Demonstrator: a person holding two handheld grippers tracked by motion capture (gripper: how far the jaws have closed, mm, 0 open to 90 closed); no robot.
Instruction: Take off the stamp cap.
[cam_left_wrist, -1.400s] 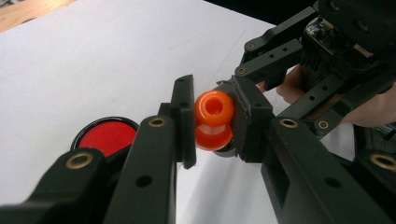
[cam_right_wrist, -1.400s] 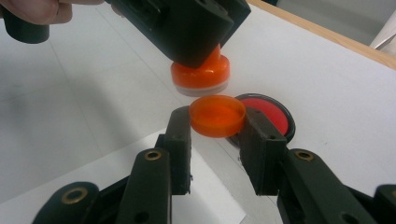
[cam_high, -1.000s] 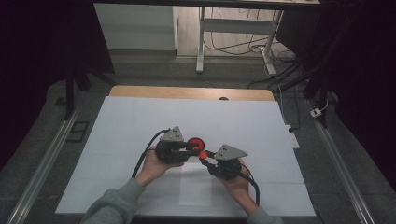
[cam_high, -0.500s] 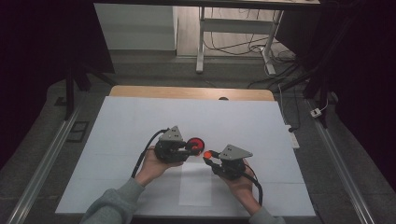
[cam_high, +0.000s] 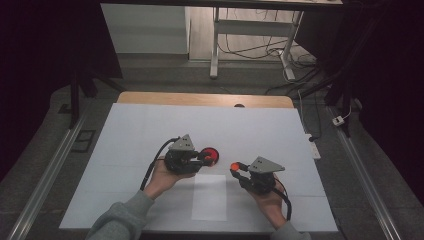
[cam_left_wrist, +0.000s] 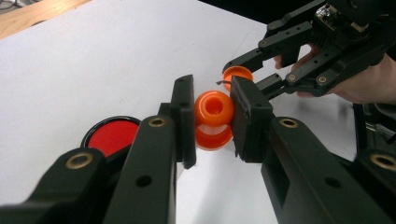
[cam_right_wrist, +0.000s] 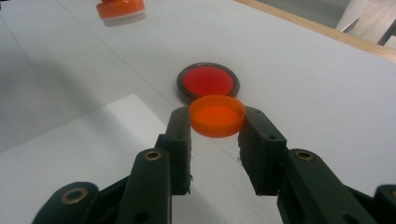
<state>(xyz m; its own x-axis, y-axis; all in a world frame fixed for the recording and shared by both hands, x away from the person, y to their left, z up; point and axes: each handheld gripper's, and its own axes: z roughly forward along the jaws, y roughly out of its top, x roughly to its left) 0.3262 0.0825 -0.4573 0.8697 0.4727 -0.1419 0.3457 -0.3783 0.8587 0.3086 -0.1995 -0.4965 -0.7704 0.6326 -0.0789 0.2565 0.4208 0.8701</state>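
Left gripper view shows my left gripper (cam_left_wrist: 213, 116) clamped on the orange bottle (cam_left_wrist: 213, 120), just beside the red disc (cam_left_wrist: 110, 136). My right gripper (cam_right_wrist: 215, 128) pinches the orange cap (cam_right_wrist: 216, 115), apart from the bottle; I judge unscrewing done, setting down left.

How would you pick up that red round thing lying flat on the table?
The red disc lies flat with a low dark rim, so I'd come straight down from above and pinch across that rim on opposite edges. It sits too low for a sideways grab.

I see an orange bottle (cam_left_wrist: 213, 120) and an orange cap (cam_right_wrist: 216, 115). The disc (cam_right_wrist: 208, 80) is red with a dark rim; my gripper jaws are black, the table (cam_high: 140, 130) white.
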